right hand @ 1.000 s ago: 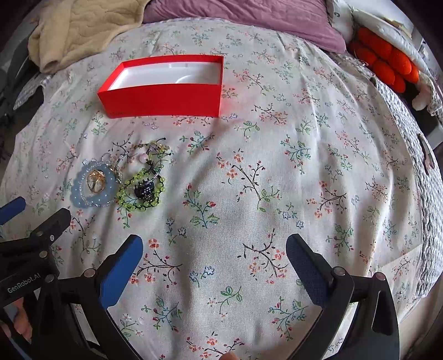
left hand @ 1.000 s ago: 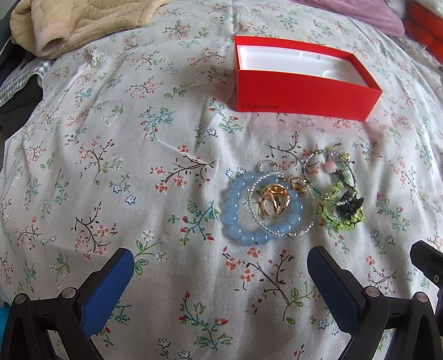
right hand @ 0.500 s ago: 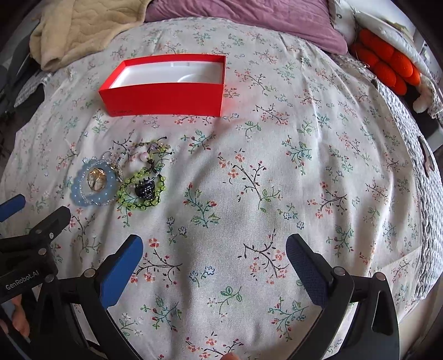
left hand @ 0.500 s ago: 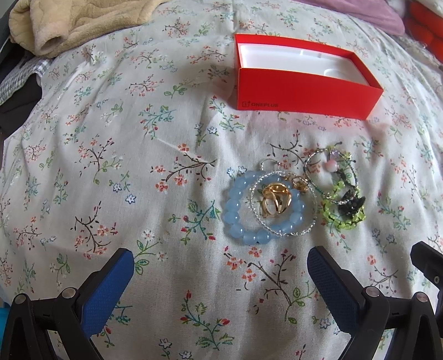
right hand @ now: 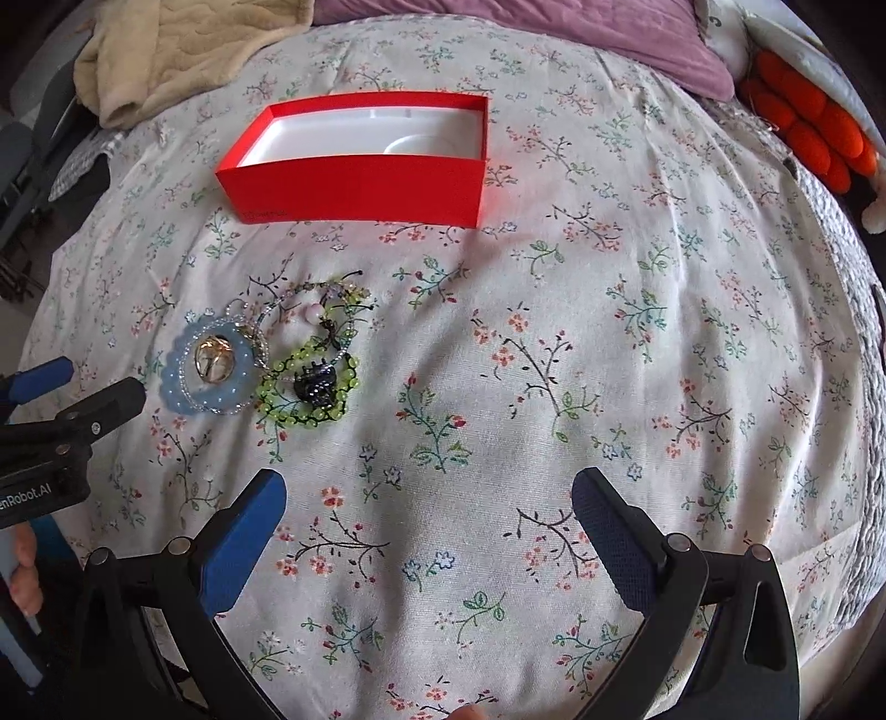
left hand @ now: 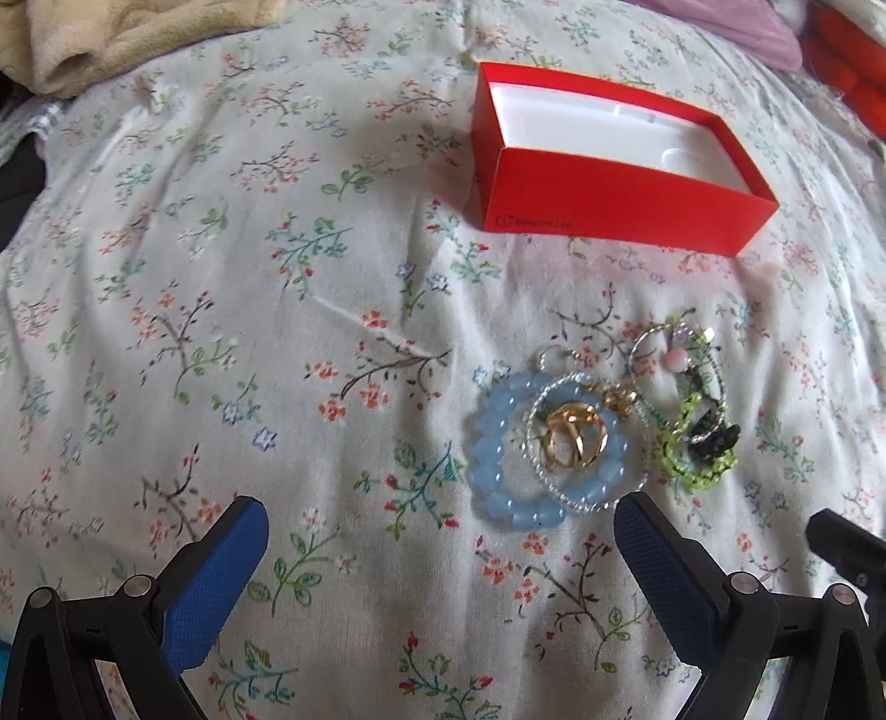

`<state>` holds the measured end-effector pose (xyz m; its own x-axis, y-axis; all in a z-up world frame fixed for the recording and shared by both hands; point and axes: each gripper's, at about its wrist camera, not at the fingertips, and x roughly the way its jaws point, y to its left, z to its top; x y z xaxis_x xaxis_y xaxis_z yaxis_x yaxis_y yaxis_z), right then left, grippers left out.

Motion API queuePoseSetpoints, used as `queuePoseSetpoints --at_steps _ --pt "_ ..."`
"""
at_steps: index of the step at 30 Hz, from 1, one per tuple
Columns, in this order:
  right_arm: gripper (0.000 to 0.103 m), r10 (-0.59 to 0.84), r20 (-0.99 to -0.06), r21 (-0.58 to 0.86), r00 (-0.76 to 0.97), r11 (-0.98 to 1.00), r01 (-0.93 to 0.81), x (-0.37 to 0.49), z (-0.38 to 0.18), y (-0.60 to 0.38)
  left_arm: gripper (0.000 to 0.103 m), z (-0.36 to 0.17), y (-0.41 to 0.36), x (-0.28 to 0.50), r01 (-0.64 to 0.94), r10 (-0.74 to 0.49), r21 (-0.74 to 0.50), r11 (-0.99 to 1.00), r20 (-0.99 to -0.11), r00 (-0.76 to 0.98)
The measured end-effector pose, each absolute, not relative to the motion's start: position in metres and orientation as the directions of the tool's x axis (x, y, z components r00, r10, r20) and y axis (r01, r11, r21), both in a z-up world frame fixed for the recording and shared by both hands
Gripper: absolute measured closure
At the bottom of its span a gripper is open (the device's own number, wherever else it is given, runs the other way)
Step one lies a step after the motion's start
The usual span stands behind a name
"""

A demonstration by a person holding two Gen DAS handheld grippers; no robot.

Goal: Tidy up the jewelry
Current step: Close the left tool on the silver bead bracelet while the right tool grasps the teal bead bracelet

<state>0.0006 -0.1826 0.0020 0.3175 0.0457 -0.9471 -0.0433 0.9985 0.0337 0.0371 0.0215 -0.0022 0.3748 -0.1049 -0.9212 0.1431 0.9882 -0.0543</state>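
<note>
A pile of jewelry lies on the floral bedsheet: a light blue bead bracelet [left hand: 487, 471] [right hand: 174, 382], gold rings [left hand: 573, 435] [right hand: 213, 351] inside it, a clear bead bracelet [left hand: 637, 482], a green bead bracelet [left hand: 678, 462] [right hand: 277, 410] and a black hair claw [left hand: 714, 435] [right hand: 315, 385]. An open red box [left hand: 620, 205] [right hand: 354, 191] with a white inside stands beyond the pile. My left gripper [left hand: 440, 559] is open and empty, just short of the pile. My right gripper [right hand: 429, 531] is open and empty, to the pile's right.
A beige blanket [right hand: 183, 50] lies at the back left, a purple pillow [right hand: 554, 27] at the back, and an orange plush item [right hand: 808, 130] at the back right. The left gripper's body [right hand: 61, 437] shows at the right wrist view's left edge.
Both grippers have moved forward toward the jewelry and the box, which now appear closer. Both stay open. The jewelry has not moved.
</note>
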Motion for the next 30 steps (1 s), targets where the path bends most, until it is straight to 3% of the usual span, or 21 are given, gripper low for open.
queuePoseSetpoints --at_steps 4,7,11,14,15,19,22,24,30 --pt "0.0 0.056 -0.948 0.039 0.314 0.997 -0.059 0.013 0.003 -0.181 0.003 -0.004 0.024 0.049 0.17 -0.163 -0.108 0.979 -0.922 0.351" --pt "0.0 0.075 -0.952 0.06 0.296 0.996 -0.059 0.025 0.0 -0.183 0.01 -0.007 0.022 0.057 0.2 -0.2 -0.139 0.97 -0.922 0.33" --pt "0.0 0.132 -0.957 0.131 0.257 0.991 -0.022 0.035 -0.009 -0.191 0.032 -0.012 0.024 0.066 0.227 -0.266 -0.203 0.953 -0.916 0.3" --pt "0.003 0.16 -0.953 0.165 0.258 0.986 -0.001 0.038 -0.008 -0.193 0.066 -0.013 0.029 0.071 0.221 -0.334 -0.28 0.934 -0.905 0.264" --pt "0.003 0.169 -0.95 0.176 0.261 0.984 0.005 0.038 -0.007 -0.194 0.07 -0.014 0.03 0.071 0.217 -0.357 -0.308 0.926 -0.9 0.249" --pt "0.003 0.194 -0.941 0.206 0.276 0.978 0.017 0.038 -0.002 -0.194 0.08 -0.018 0.027 0.068 0.22 -0.412 -0.368 0.904 -0.888 0.206" --pt "0.004 0.2 -0.941 0.213 0.274 0.977 0.017 0.038 -0.004 -0.19 0.083 -0.021 0.022 0.066 0.229 -0.396 -0.35 0.908 -0.896 0.202" --pt "0.005 0.203 -0.941 0.215 0.272 0.976 0.017 0.039 -0.006 -0.188 0.091 -0.025 0.019 0.066 0.229 -0.384 -0.339 0.912 -0.903 0.192" --pt "0.014 0.199 -0.942 0.212 0.271 0.977 0.019 0.04 -0.007 -0.187 0.096 -0.032 0.011 0.066 0.237 -0.332 -0.285 0.929 -0.924 0.19"
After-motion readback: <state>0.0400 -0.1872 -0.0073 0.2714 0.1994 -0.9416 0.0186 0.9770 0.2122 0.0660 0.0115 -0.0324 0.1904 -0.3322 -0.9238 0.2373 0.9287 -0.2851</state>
